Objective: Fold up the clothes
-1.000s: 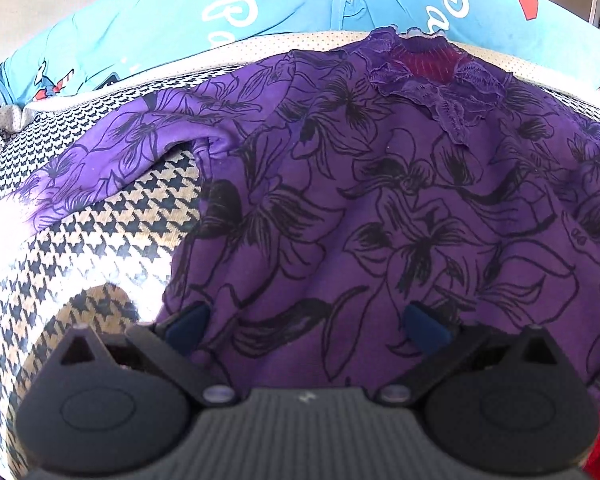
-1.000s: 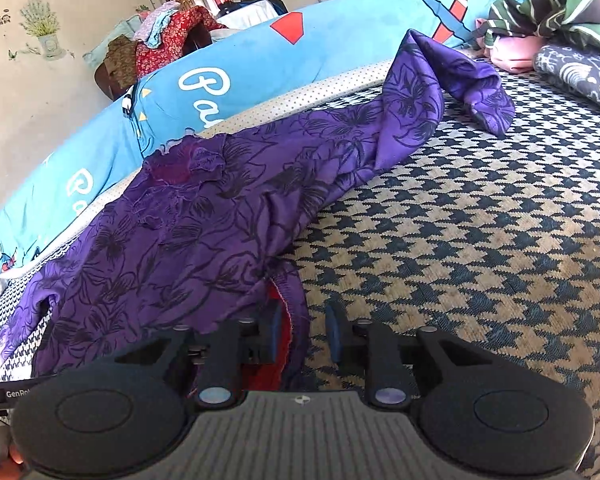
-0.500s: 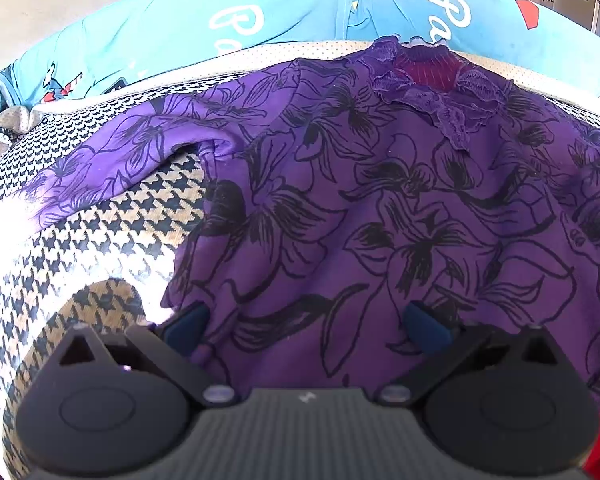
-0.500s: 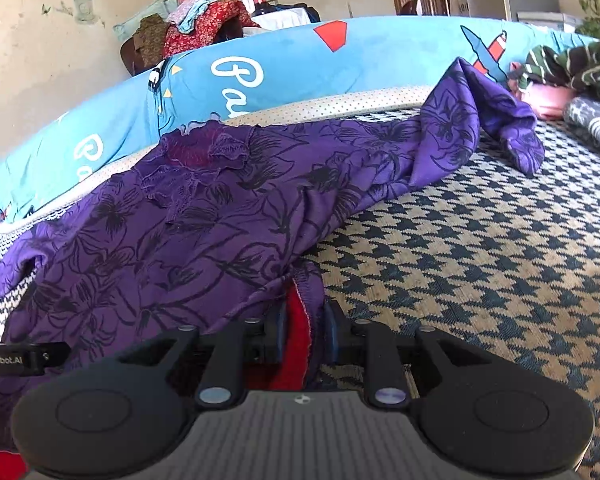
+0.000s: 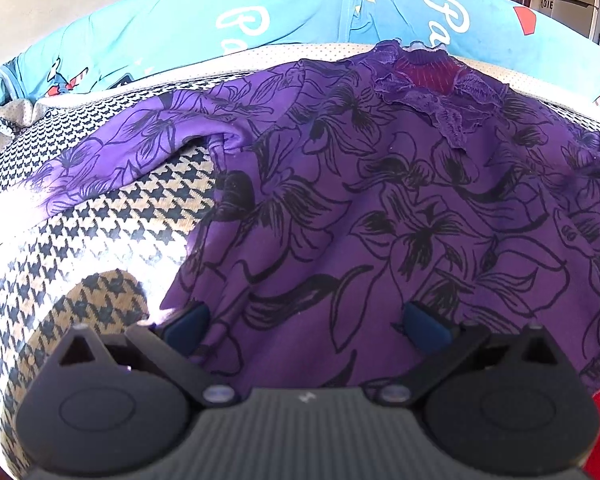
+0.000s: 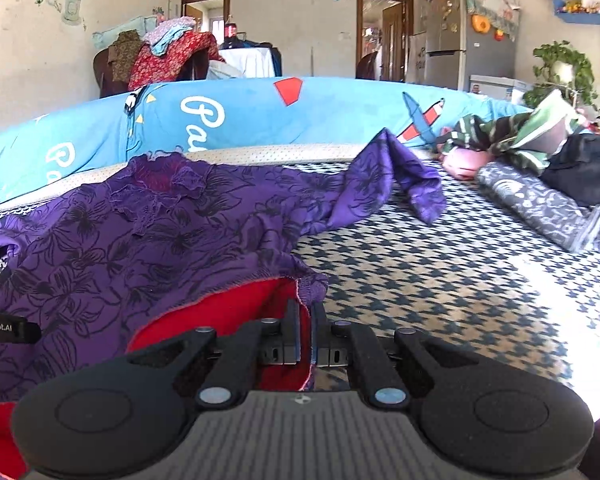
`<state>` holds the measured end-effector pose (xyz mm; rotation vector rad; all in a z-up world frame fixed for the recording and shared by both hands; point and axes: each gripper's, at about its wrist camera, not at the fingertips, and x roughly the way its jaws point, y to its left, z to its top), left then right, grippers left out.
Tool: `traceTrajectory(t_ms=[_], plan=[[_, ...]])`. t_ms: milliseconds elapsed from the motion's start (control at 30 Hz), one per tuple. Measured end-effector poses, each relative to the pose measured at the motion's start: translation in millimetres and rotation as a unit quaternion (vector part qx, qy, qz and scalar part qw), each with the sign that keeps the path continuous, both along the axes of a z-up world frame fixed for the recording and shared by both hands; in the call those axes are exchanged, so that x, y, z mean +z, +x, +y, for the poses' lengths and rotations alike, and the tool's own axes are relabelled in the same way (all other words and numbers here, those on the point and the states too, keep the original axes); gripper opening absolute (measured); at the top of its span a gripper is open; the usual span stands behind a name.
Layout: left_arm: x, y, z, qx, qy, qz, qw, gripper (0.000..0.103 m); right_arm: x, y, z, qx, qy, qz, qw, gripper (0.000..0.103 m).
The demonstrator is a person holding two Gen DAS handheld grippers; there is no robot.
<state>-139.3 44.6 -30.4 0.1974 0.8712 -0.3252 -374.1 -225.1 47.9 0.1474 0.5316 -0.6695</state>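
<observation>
The right gripper point(image 6: 305, 330) has its fingers clamped on the purple top's point(image 6: 148, 240) hem; the left gripper point(image 5: 304, 326), fingers apart, should pinch its corner before both lift evenly.

left gripper point(image 5: 305, 322): black arms | blue pads | grey ribbed middle | right gripper point(image 6: 305, 330): black arms | round silver screws | blue pads

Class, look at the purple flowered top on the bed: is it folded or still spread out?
Spread out. The purple top lies open across the houndstooth cover, sleeves out to both sides; only its hem corner is lifted, showing red lining, pinched in the right tool.
</observation>
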Motion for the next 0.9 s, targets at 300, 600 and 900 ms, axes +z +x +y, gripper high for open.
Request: traceTrajectory(t_ms=[300,600,900], plan=[[1,-11,6,0.002,0.001,0.001,1.0,0.103,1,-71,0,-0.053,0.043,0.015,0.998,0.011],[2,-23,16,-0.006,0.003,-0.001,1.0,0.103,6,-49,-25,-0.035,0.038,0.011,0.999,0.042],[2,-25,21,-0.012,-0.002,-0.002,0.9999,0.103,-8,-20,-64,0.032,0.097,0.052,0.993,0.048]])
